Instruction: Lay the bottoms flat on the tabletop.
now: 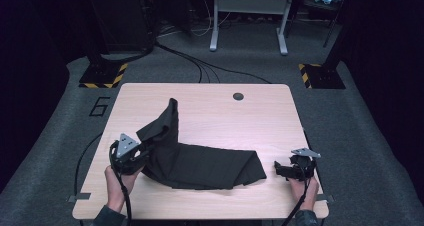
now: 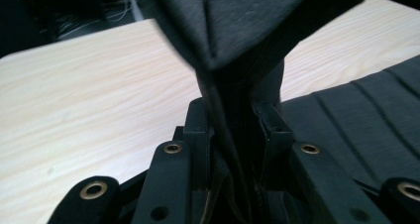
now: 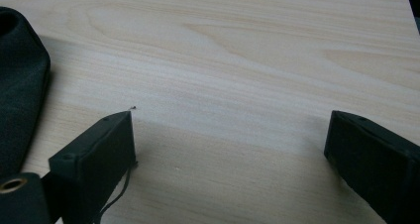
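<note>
Cloth (image 1: 200,161), black, one piece, lying part folded on a pale wooden table (image 1: 260,116). Left gripper (image 1: 142,153), at the near left of the table, held in the person's left hand (image 1: 119,182): jaws nearly together and clamped on a bunched fold of the cloth, seen close in the left gripper view, where the fabric (image 2: 233,45) rises out from between the jaws and spreads above them. From that grip the cloth runs up to a raised peak beyond the gripper and stretches flat toward the right gripper. Right gripper (image 1: 281,170), at the near right, in the right hand (image 1: 306,190): jaws spread wide over bare wood, holding nothing. Cloth's nearest edge (image 3: 20,85) lies just beside its left jaw, apparently apart from it.
</note>
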Tool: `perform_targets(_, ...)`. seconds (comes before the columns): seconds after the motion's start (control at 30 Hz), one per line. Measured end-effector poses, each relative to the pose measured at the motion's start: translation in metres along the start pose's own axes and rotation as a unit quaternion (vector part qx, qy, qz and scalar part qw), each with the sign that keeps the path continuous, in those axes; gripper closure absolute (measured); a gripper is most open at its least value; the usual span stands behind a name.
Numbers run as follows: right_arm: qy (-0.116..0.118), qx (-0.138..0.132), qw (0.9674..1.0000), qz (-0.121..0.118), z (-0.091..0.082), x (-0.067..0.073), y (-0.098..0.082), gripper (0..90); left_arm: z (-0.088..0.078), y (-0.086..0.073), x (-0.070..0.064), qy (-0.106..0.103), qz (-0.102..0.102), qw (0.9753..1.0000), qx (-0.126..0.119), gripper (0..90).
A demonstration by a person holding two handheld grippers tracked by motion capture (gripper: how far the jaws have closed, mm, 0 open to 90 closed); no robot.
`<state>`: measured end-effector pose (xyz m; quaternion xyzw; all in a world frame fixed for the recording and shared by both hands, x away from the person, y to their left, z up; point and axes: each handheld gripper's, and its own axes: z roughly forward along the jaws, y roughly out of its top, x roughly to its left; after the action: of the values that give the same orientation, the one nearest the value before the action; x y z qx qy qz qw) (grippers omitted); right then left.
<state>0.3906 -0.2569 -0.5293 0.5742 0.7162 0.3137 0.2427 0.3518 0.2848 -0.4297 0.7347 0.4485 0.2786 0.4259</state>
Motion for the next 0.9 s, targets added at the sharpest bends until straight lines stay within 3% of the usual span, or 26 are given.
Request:
perform_targets(0.13,0.0,0.001,1.0,-0.001,0.0,0.0,0.0,4.7,-0.003,-0.017,0.015,0.019,-0.034,0.9991,0.014,66.5)
perform_targets(0.27,-0.001,0.001,1.0,0.0,0.0,0.001,0.0,4.7,-0.004,-0.033,0.029,0.033,-0.06,0.997,0.037,51.7)
perform_targets(0.43,0.005,0.008,0.9999,-0.009,-0.001,0.003,0.0,3.3,-0.012,-0.066,0.045,0.047,-0.1,0.9914,0.07,35.3)
perform_targets(0.57,0.014,0.019,0.9997,0.004,-0.003,0.004,0.002,1.7,-0.026,-0.079,0.051,0.054,-0.11,0.9897,0.074,29.8)
perform_targets(0.7,0.026,0.011,0.9995,0.017,-0.014,0.012,0.007,2.0,-0.037,-0.075,0.056,0.068,-0.107,0.9902,0.06,26.4)
perform_targets(0.8,0.041,0.001,0.9992,0.003,-0.025,0.03,0.019,2.2,-0.034,-0.064,0.061,0.075,-0.098,0.9909,0.052,24.2)
perform_targets(0.9,0.063,-0.01,0.9979,-0.013,-0.032,0.053,0.032,2.3,-0.02,-0.049,0.068,0.078,-0.086,0.9912,0.064,21.8)
